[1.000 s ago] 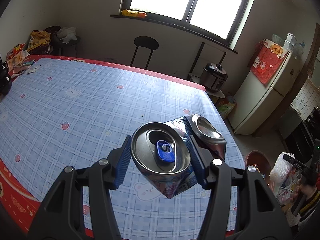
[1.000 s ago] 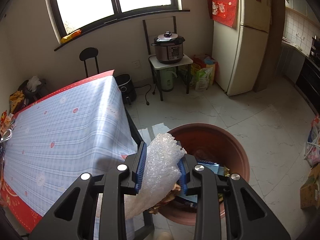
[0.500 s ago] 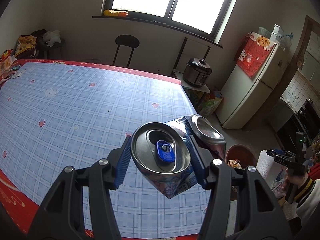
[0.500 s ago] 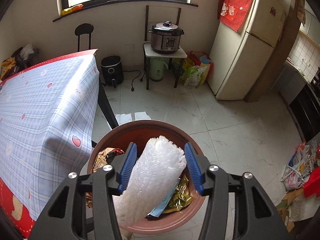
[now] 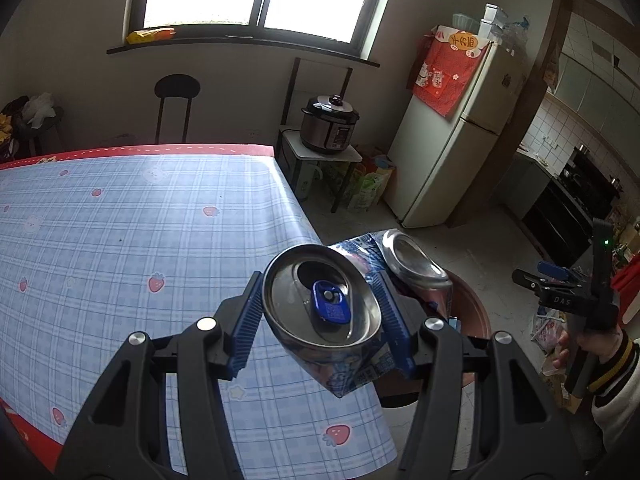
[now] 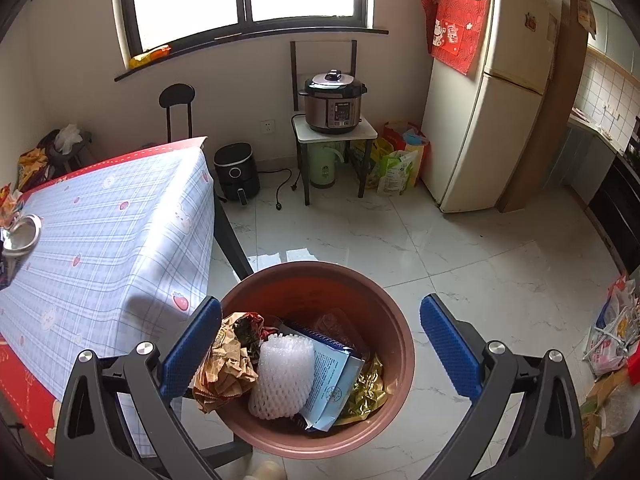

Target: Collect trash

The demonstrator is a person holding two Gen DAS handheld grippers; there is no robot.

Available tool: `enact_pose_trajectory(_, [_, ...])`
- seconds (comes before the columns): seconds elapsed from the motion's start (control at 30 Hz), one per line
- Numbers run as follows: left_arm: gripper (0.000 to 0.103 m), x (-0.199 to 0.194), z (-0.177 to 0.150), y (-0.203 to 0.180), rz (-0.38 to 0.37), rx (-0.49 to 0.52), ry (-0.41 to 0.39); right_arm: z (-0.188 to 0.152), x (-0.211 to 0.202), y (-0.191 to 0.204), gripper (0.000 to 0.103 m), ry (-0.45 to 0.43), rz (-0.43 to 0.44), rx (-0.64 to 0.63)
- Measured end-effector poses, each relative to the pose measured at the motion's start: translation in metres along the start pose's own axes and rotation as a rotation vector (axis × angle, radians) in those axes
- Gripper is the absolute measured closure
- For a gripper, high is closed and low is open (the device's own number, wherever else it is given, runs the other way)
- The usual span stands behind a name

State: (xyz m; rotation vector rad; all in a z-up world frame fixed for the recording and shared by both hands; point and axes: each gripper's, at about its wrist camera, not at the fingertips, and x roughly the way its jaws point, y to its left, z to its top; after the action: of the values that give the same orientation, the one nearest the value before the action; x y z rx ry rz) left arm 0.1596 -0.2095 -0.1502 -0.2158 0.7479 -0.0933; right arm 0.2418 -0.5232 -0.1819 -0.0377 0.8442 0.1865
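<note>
Crushed can (image 5: 324, 312) sits pinched between the blue pads (image 5: 246, 322) of the left gripper (image 5: 320, 320), held up over the near corner of the table (image 5: 120, 240). It's folded in the middle: top end with blue pull tab (image 5: 330, 307) faces back at the camera, bottom end (image 5: 412, 258) angled up and off to the right past the right pad. So the long axis is bent, roughly running forward-right from the jaws. Blue and silver print on the body, small text and a code patch, not readable

Right gripper (image 6: 320, 352) is spread wide with nothing between its pads, hanging directly over the brown bin (image 6: 396, 328) on the floor. White foam net sleeve (image 6: 282, 376) lies loose in the bin below and between the pads, long axis roughly upright in frame, tilted slightly. Beside it: crumpled brown wrapper (image 6: 224, 364) on the left, blue and white packet (image 6: 332, 380) with fine print on the right, gold foil (image 6: 366, 388) further right. Packet text too small to read

In the left view the right gripper (image 5: 560, 292) shows far right with "DAS" on its body, green LED lit above

Ahead of both: pressure cooker (image 6: 334, 102) on a small stand, fridge (image 6: 488, 92) with red cloth (image 6: 456, 20) carrying Chinese characters I can't make out
</note>
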Motion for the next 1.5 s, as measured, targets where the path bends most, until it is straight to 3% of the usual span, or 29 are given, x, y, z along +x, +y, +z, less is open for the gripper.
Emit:
enact_pose_trajectory(0.2, [0.047,0.053,0.002,-0.058,-0.083,0.087,0.071,-0.019,-0.023,-0.020,0.005,-0.002,-0.003,0.060])
enact_pose_trajectory(0.43, [0.047,0.141,-0.003,-0.120,-0.156,0.120,0.219,-0.042,-0.037,-0.050,0.005,0.020,-0.057,0.128])
enact_pose_trajectory(0.57, [0.046,0.173,0.006,-0.158,-0.202,0.185,0.232,-0.058,-0.040,-0.064,0.005,0.041,-0.089,0.158])
enact_pose_trajectory(0.63, [0.041,0.184,0.013,-0.169,-0.269,0.184,0.242,-0.065,-0.041,-0.069,0.005,0.049,-0.098,0.173])
enact_pose_trajectory(0.67, [0.028,0.187,0.017,-0.174,-0.268,0.190,0.237,-0.067,-0.041,-0.069,0.005,0.052,-0.100,0.178])
enact_pose_trajectory(0.7, [0.022,0.186,0.020,-0.175,-0.273,0.194,0.225,-0.069,-0.041,-0.069,0.005,0.053,-0.099,0.181])
enact_pose_trajectory(0.77, [0.022,0.181,0.026,-0.176,-0.271,0.204,0.199,-0.071,-0.041,-0.066,0.005,0.053,-0.093,0.181])
enact_pose_trajectory(1.1, [0.011,0.105,0.040,-0.082,-0.146,0.160,0.122,-0.049,-0.047,-0.011,0.005,0.027,-0.025,0.133])
enact_pose_trajectory(1.5, [0.006,-0.044,0.051,0.067,0.072,0.129,-0.003,0.001,-0.104,0.129,0.005,-0.093,0.004,0.066])
